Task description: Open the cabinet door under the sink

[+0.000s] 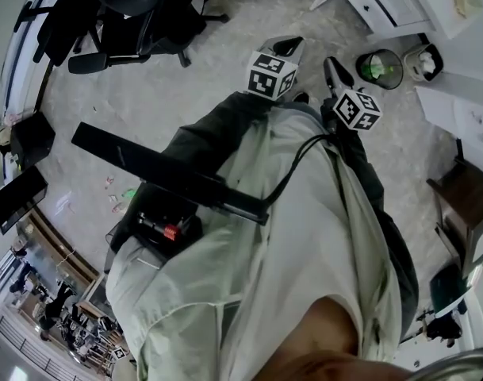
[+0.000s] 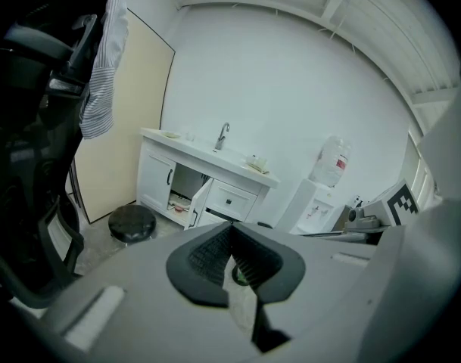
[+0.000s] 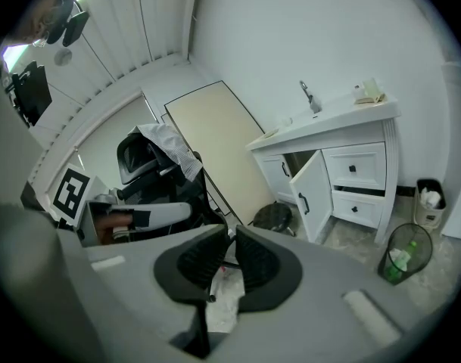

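The white sink cabinet (image 2: 232, 200) (image 3: 356, 169) stands against the far wall, well away from both grippers. Its door (image 2: 197, 203) (image 3: 312, 195) under the sink hangs open, swung outward, with a dark handle on its face. My left gripper (image 2: 232, 227) points toward the cabinet with its pad tips together and nothing between them. My right gripper (image 3: 232, 234) shows a narrow gap between its pads, also with nothing in it. In the head view both grippers (image 1: 293, 50) (image 1: 334, 71) are held out in front of my body, over the floor, short of the cabinet (image 1: 381, 5).
A wire trash bin (image 3: 401, 255) (image 1: 380, 68) and a small white bin (image 3: 429, 198) stand right of the cabinet. A round black stool (image 2: 132, 221) (image 3: 274, 216) sits before it. An office chair (image 3: 159, 174) (image 1: 138, 14) is at the left, a water dispenser (image 2: 321, 195) at the right.
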`<state>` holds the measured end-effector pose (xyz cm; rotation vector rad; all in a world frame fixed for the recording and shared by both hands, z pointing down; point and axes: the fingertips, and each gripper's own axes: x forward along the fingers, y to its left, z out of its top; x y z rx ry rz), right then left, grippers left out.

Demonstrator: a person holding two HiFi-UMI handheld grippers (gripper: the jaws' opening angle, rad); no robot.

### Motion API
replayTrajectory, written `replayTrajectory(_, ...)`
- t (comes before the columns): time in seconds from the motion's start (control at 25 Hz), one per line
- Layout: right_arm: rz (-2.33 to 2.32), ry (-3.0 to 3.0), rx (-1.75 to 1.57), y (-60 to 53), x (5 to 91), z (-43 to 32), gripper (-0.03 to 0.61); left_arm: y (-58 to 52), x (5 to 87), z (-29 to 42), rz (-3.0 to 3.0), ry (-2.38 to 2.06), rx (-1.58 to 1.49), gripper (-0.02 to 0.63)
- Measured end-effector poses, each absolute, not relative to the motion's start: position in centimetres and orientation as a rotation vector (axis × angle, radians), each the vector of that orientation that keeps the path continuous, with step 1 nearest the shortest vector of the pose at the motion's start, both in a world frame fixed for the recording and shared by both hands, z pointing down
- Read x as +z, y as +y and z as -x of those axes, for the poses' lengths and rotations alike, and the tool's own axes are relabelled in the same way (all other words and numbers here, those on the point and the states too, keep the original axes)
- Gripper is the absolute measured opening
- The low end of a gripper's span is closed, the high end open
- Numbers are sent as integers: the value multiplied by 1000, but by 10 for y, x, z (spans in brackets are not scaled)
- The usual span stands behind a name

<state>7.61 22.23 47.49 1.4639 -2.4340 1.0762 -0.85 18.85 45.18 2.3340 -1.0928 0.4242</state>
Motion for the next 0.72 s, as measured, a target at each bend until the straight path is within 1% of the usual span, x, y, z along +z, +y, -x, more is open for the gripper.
replayTrajectory(0.44,-1459,-2425,1075,240,476,-104,38,202,456,-27,-2347,-1040,444,8)
replayTrajectory(0.72,-1455,-2437,1077,246,478,-115,14,208,458,-41,-2357,-1031,453,8)
